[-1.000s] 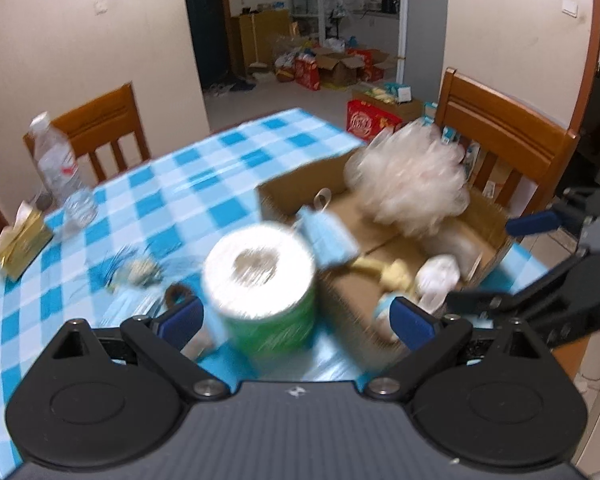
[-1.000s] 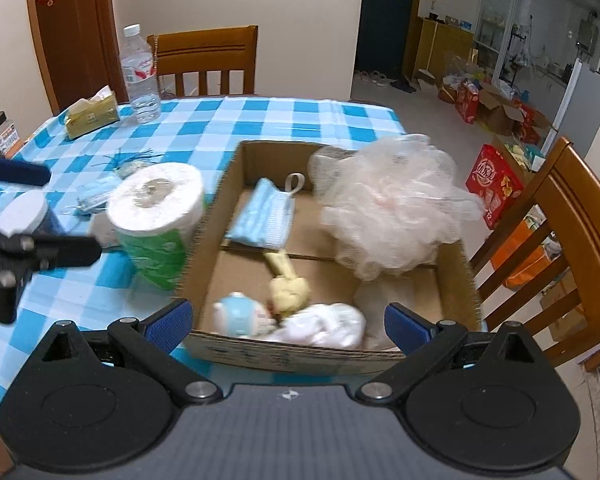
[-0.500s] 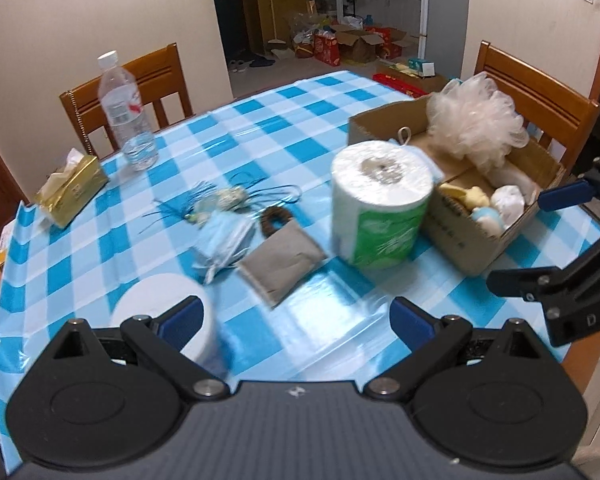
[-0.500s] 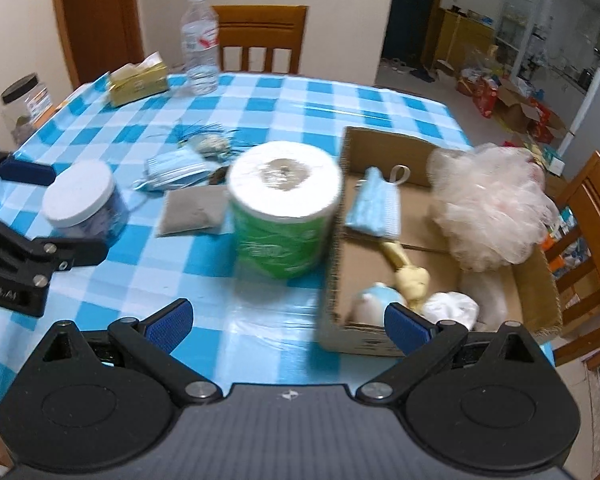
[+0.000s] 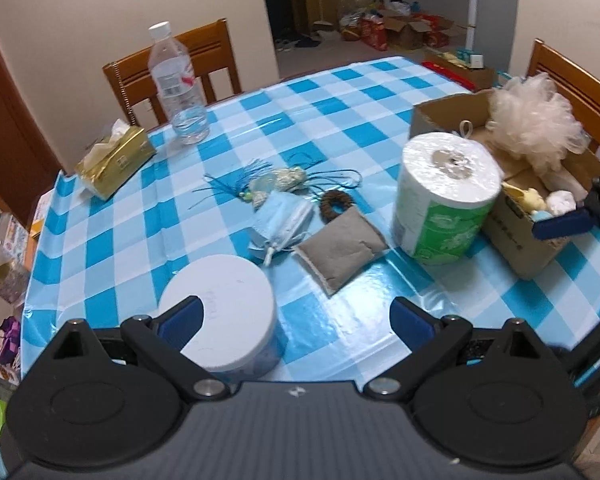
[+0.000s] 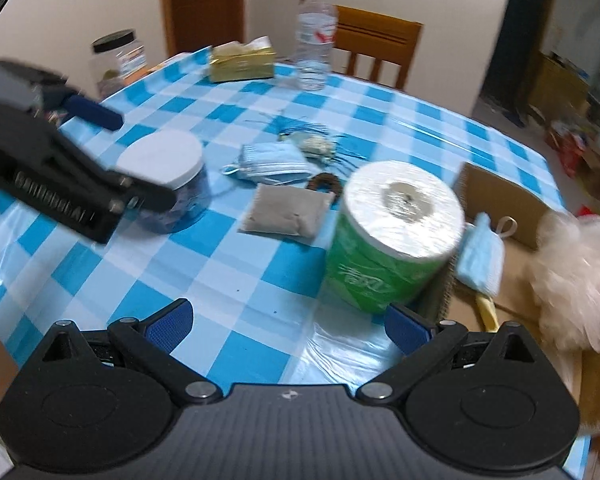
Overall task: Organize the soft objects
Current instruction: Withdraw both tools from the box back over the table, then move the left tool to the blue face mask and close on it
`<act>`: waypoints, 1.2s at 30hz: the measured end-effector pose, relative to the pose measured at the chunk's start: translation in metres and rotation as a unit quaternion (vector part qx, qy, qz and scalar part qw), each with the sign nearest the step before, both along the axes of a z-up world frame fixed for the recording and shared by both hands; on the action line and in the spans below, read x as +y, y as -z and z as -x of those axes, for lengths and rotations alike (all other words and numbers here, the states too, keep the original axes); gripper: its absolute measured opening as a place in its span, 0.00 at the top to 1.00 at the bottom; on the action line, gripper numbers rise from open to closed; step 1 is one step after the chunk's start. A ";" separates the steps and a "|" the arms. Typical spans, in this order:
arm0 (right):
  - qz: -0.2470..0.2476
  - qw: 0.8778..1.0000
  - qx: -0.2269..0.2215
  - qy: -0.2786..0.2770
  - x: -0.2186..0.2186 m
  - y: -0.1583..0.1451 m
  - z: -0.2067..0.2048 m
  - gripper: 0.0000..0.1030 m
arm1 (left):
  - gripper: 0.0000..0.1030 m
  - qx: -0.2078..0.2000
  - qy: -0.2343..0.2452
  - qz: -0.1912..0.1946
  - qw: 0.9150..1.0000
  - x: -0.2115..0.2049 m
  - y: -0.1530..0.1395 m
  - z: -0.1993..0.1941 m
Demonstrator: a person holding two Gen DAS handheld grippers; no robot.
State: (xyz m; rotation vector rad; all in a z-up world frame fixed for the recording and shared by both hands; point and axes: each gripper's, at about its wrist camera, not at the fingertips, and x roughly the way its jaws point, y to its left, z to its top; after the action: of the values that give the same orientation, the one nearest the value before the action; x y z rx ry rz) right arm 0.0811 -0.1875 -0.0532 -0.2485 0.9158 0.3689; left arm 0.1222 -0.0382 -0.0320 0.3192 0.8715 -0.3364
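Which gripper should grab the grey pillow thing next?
Left, probably. The open left gripper points at the flat grey fabric pouch; the open right gripper faces the green-wrapped toilet roll.

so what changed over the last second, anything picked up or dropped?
Nothing grasped or released. Both units pulled back from the cardboard box and swung toward the table's left side: the left hand-held gripper now looks over the white-lidded jar, the right hand-held gripper at the toilet roll. Both stay open and empty. The roll, gray pouch, face mask and box contents haven't moved.
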 end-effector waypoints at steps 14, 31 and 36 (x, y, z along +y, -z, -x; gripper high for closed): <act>0.017 0.998 0.012 -0.062 0.032 0.017 -0.015 0.00 | 0.04 0.020 0.049 -0.021 0.998 -0.001 0.000 -0.071; 0.011 0.995 -0.006 -0.099 0.039 -0.010 -0.068 0.00 | 0.28 0.102 0.135 -0.032 0.985 -0.034 0.063 -0.173; 0.003 0.996 -0.003 -0.094 0.039 -0.012 -0.081 0.00 | 0.34 0.125 0.129 -0.042 0.983 -0.039 0.084 -0.186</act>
State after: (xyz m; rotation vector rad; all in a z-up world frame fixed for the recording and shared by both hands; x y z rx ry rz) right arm 0.1616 -0.1486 -0.0408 -0.3421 0.8890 0.5398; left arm 0.3086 -0.0768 -0.1158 0.4767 1.0953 -0.5895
